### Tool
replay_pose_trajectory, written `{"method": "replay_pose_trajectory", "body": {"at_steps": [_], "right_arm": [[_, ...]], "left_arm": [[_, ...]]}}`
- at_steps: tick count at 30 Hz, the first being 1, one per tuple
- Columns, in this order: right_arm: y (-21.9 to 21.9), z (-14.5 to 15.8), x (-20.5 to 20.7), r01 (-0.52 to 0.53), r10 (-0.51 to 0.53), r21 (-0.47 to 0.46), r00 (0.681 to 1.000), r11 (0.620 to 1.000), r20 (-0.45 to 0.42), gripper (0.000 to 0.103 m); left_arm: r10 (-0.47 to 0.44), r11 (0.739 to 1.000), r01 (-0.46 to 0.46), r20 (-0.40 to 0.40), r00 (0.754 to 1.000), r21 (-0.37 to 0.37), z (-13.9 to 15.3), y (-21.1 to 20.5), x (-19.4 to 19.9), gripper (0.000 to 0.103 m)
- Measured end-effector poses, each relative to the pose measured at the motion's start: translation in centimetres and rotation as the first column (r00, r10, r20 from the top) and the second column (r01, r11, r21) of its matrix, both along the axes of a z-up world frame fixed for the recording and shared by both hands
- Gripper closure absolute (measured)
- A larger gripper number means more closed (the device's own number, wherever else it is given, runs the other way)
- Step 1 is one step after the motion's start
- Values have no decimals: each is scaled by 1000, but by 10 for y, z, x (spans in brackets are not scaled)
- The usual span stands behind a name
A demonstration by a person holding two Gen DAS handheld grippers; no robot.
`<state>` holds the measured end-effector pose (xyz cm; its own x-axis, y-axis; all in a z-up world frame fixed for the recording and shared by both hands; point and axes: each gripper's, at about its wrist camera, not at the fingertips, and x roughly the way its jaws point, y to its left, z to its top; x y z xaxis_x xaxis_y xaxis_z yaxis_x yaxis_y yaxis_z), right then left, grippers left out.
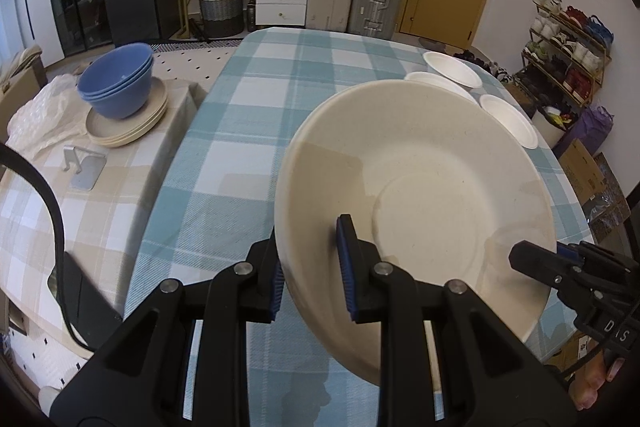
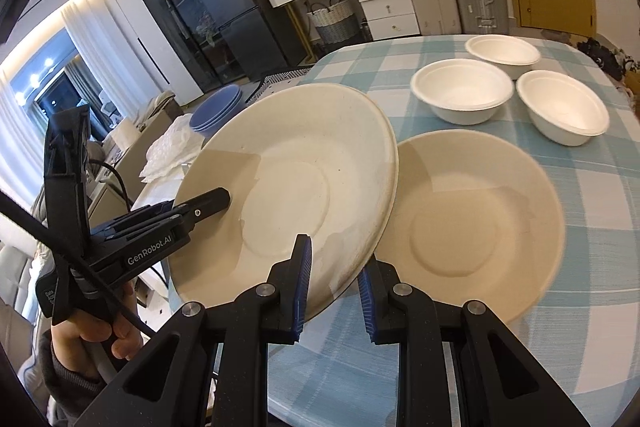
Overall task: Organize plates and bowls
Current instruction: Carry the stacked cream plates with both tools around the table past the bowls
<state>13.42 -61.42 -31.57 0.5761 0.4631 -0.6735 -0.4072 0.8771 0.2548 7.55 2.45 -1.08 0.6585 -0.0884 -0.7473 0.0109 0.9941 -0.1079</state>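
Plate [image 1: 420, 195], tilted above the surface [image 1: 248, 131], is clamped at opposite rim edges by left tongs [image 1: 310, 269] and right tongs [image 2: 334, 293].

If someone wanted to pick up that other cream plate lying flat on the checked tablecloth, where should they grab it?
Probably by its thin upturned rim on the near edge, coming in low from the table's front. The flat cream plate lies face up on the blue checked tablecloth, so only the raised rim gives a gripper something to pinch. The three white paper bowls crowd its far side.
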Motion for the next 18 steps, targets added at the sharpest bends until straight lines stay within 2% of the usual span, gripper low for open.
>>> {"method": "replay_pose_trajectory", "body": {"at_steps": [18], "right_arm": [[-72, 4, 14, 126, -125, 19, 992, 992, -7, 81]], "left_arm": [[-91, 996, 90, -22, 996, -24, -12, -80, 37, 82]]}}
